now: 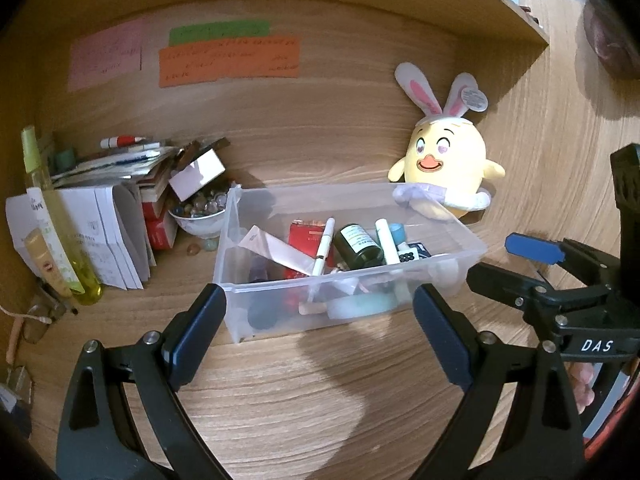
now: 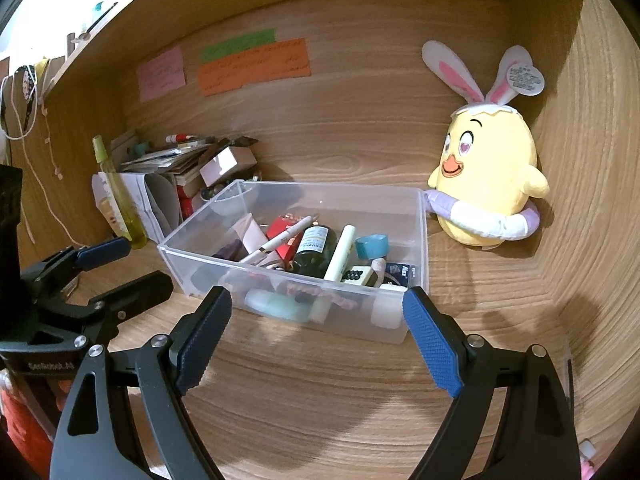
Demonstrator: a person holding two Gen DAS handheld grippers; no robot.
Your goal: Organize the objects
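A clear plastic bin (image 1: 464, 236) (image 2: 420, 240) stands on the wooden desk, filled with small items: a white pen (image 1: 323, 252) (image 2: 280, 240), a dark green bottle (image 1: 359, 246) (image 2: 314, 250), a red pack (image 1: 304, 236), a pale tube (image 2: 340, 254) and a teal tape roll (image 2: 372, 246). My left gripper (image 1: 320, 320) is open and empty just in front of the bin. My right gripper (image 2: 318, 320) is open and empty, also in front of the bin; it shows at the right of the left wrist view (image 1: 516, 264).
A yellow chick plush with bunny ears (image 1: 448, 164) (image 2: 488, 184) leans against the bin's far right corner. At the left are a yellow-green spray bottle (image 1: 60, 232) (image 2: 120, 196), stacked papers and boxes (image 1: 120, 208), and a bowl of marbles (image 1: 200, 212). Sticky notes (image 1: 228, 56) hang on the back wall.
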